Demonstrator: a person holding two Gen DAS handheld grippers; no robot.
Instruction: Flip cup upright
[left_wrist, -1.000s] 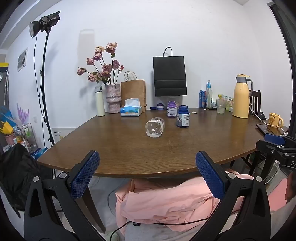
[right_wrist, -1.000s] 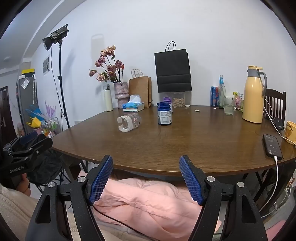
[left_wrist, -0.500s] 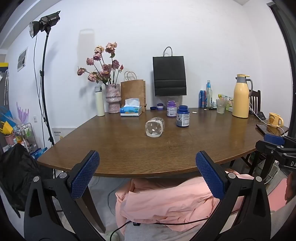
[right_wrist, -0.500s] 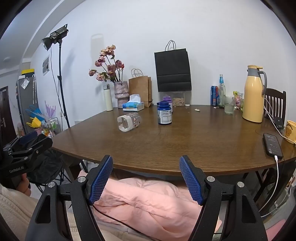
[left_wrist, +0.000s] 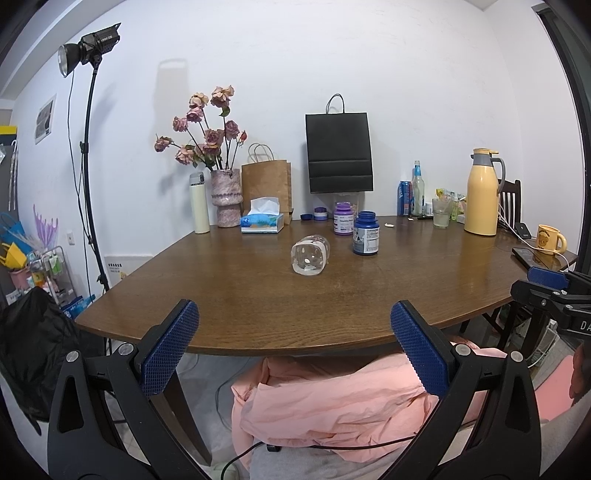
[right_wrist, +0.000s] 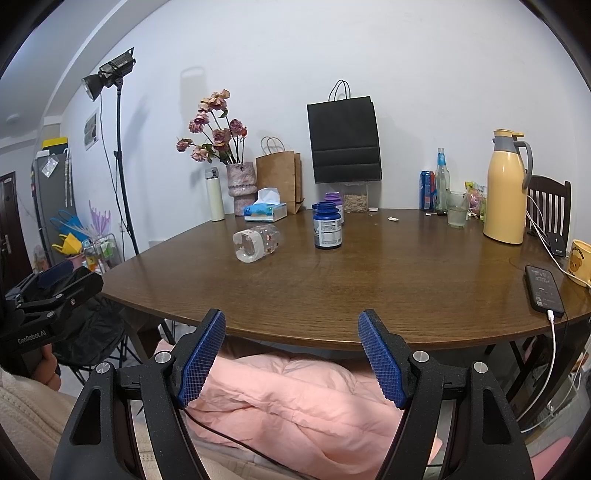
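Observation:
A clear plastic cup (left_wrist: 310, 255) lies on its side on the brown table (left_wrist: 258, 302), near the middle, its base toward me; in the right wrist view the cup (right_wrist: 257, 243) lies left of centre. My left gripper (left_wrist: 291, 328) is open and empty, held off the table's near edge, well short of the cup. My right gripper (right_wrist: 291, 336) is open and empty, also off the near edge. Each gripper shows at the side of the other's view.
A blue pill bottle (left_wrist: 365, 233) stands just right of the cup, a purple one (left_wrist: 343, 218) behind it. Tissue box (left_wrist: 262, 221), vase, paper bags, yellow jug (left_wrist: 482, 192), glass, mug and phone (right_wrist: 543, 290) stand along the back and right. Pink cloth (left_wrist: 332, 398) lies below.

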